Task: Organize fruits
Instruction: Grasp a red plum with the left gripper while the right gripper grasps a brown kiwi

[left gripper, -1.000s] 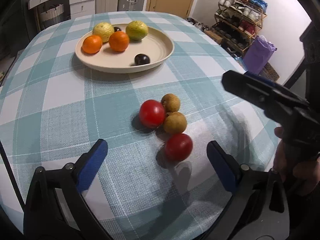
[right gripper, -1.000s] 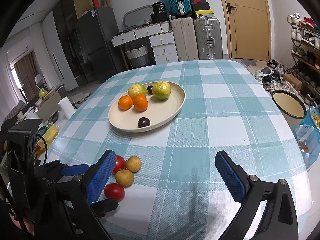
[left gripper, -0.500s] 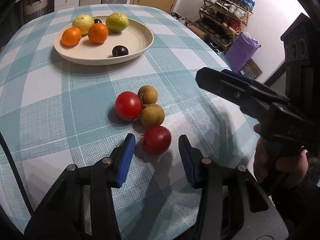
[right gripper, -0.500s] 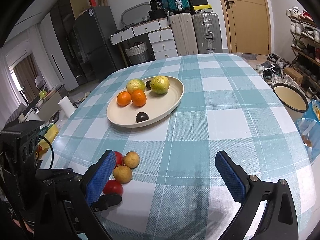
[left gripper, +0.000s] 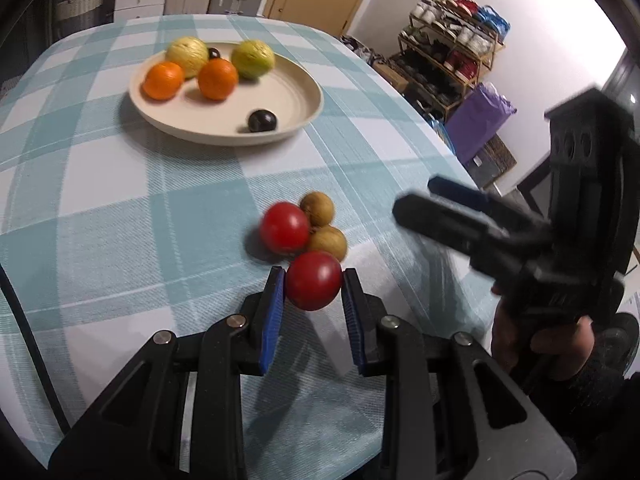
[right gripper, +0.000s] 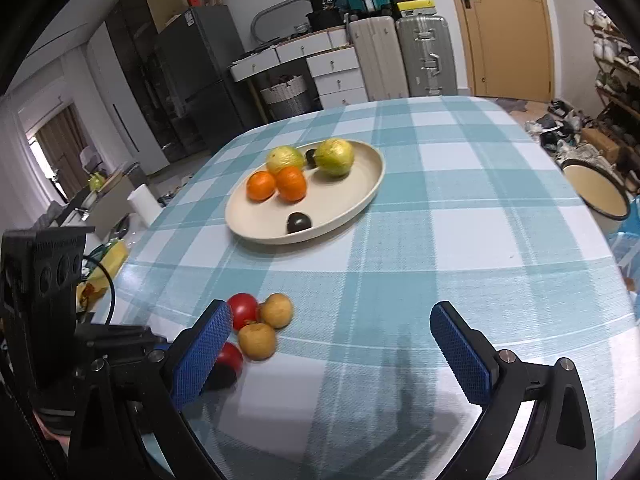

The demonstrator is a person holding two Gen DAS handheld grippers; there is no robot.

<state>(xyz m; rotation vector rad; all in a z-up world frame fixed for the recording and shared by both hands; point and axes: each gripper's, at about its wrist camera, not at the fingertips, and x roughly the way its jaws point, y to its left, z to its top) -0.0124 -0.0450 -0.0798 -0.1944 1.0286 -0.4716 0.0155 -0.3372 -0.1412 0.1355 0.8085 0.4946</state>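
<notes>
The left gripper [left gripper: 313,284] is clamped on a red tomato [left gripper: 313,286] at the near edge of the desk [left gripper: 100,216], just beside another tomato [left gripper: 284,227] and two brown fruits [left gripper: 327,241]. The right gripper [right gripper: 332,350] hangs wide apart over bare cloth. Farther back, a plate [left gripper: 294,98] holds oranges [left gripper: 218,79]

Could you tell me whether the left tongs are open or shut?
Shut: the left tongs have both blue pads pressed against the nearest red fruit.
</notes>
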